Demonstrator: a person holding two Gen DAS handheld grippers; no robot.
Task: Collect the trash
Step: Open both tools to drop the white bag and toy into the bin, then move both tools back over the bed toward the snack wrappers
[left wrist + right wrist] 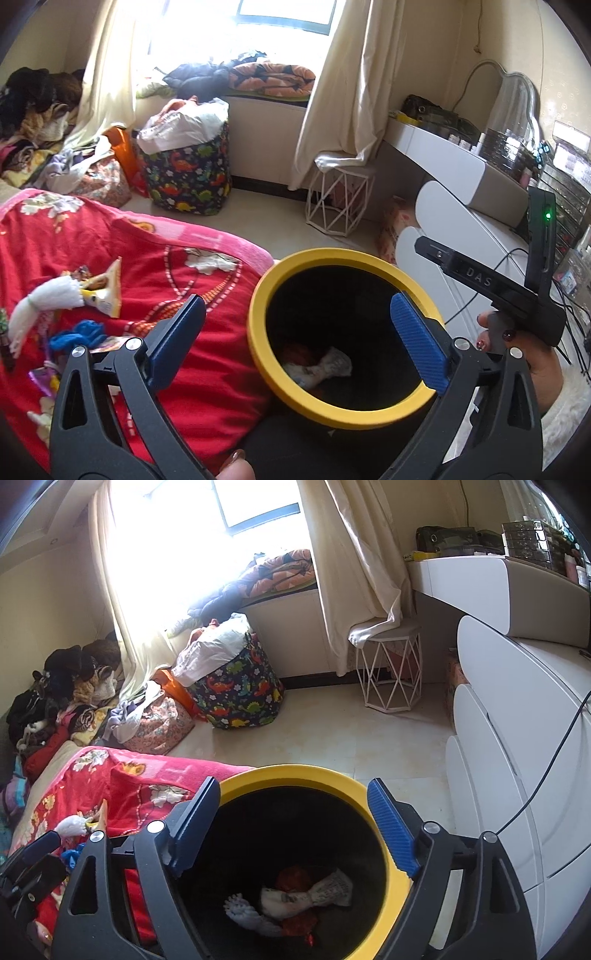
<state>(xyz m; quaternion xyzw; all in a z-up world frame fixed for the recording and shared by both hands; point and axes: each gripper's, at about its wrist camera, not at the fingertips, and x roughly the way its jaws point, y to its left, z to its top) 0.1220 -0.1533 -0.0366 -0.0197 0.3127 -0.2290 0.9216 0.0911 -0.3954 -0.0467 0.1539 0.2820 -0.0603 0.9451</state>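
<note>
The red blanket (155,295) spreads out left of the left gripper (299,332), which is spread wide with nothing in it. Right ahead of both grippers sits the yellow-rimmed bin (258,295), already with crumpled paper (325,890) and red scraps at the bottom. The right gripper (295,830) hangs right over the bin mouth, also wide and empty. Off to the left gripper's left on the blanket: a white tassel thing (44,302), a snack wrapper (107,291), and a blue yarn clump (79,332).

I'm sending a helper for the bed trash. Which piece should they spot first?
On the red blanket left of the yellow-rimmed bin lies a white yarn tassel. Beside it sits a yellow snack wrapper, the only printed packet there.
</note>
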